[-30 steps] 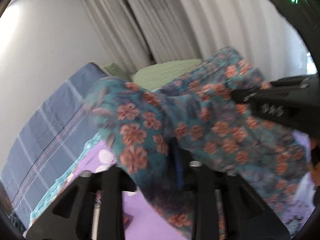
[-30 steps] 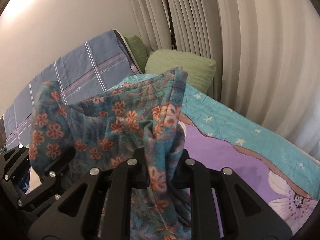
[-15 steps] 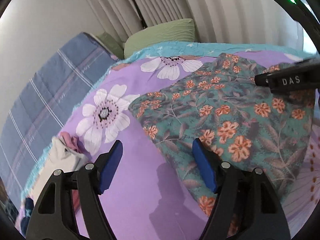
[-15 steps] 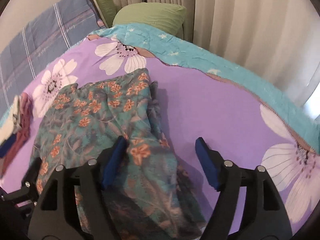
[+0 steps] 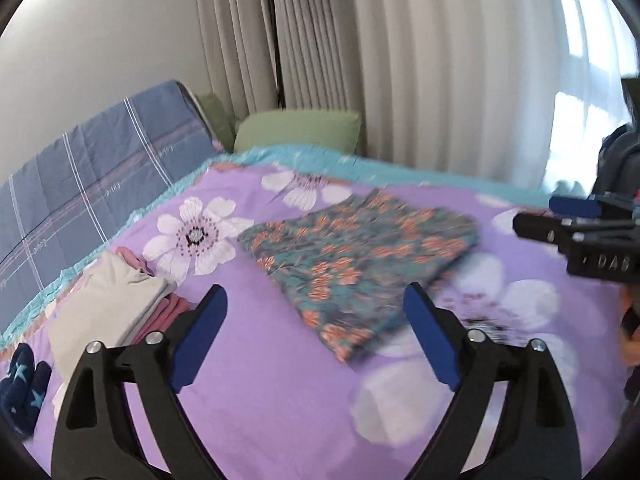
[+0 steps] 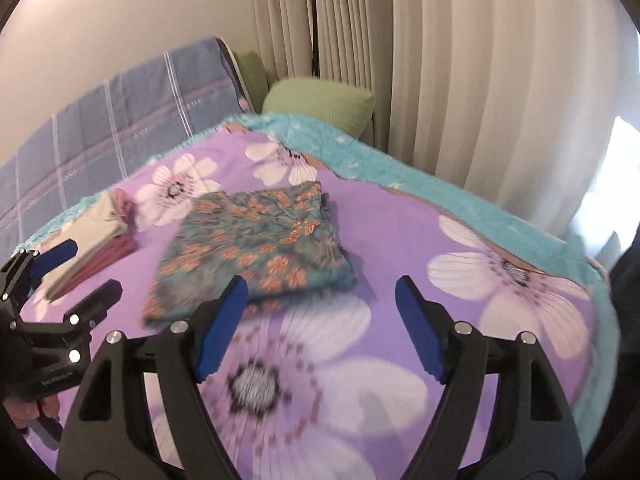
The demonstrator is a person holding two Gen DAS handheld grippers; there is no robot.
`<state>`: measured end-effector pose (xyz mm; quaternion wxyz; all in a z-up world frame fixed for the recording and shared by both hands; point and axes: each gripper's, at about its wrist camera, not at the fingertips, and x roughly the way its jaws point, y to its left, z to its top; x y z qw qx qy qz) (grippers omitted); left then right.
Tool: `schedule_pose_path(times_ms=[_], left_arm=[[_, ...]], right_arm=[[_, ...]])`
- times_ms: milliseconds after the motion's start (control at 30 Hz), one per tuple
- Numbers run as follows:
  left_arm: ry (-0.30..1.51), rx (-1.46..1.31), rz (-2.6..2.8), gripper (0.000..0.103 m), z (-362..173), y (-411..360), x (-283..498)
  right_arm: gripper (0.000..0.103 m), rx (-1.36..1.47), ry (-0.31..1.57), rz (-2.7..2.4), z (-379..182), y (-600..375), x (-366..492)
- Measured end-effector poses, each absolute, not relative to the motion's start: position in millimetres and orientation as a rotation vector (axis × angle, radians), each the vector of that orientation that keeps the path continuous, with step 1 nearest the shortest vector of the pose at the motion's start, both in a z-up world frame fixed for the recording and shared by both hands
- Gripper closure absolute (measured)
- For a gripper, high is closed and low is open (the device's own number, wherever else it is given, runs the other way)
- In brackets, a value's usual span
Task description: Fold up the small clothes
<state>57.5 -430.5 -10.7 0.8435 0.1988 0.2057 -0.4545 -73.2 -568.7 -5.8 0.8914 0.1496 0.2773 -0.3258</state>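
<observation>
A teal garment with orange flowers (image 5: 352,256) (image 6: 256,244) lies folded flat on the purple flowered bedspread (image 5: 280,392) (image 6: 384,220). My left gripper (image 5: 316,328) hovers in front of it, jaws still opening, nothing between its blue pads. My right gripper (image 6: 322,322) stands just short of the garment's near edge, jaws also opening and empty. Each gripper shows at the edge of the other's view: the right gripper (image 5: 576,232) at the far right, the left gripper (image 6: 60,280) at the far left.
A stack of folded clothes, beige on pink (image 5: 108,304) (image 6: 100,232), sits left of the garment. Dark blue starred socks (image 5: 22,384) lie at the near left. A green pillow (image 5: 296,130), a blue plaid quilt (image 5: 92,180) and curtains (image 6: 480,80) lie beyond.
Both grippers let go of the floral garment, which went from hanging in the air to lying folded on the bed. Both grippers opened and drew back from it.
</observation>
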Motion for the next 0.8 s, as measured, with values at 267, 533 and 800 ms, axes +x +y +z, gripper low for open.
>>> schedule_pose_path(times_ms=[267, 533, 800], left_arm=[[0.349, 0.315, -0.944, 0.001, 35.5, -359.6, -4.4], [0.338, 0.260, -0.910, 0.001, 49.6, -310.6, -42.9], [0.329, 0.262, -0.893, 0.001, 48.9, -270.6, -67.6]], right_arm=[[0.022, 0.301, 0.476, -0.731, 17.0, -510.4, -142.9], [0.018, 0.281, 0.458, -0.749, 23.3, -453.2, -182.4], [0.012, 0.206, 0.436, -0.749, 30.2, -396.6, -208.6]])
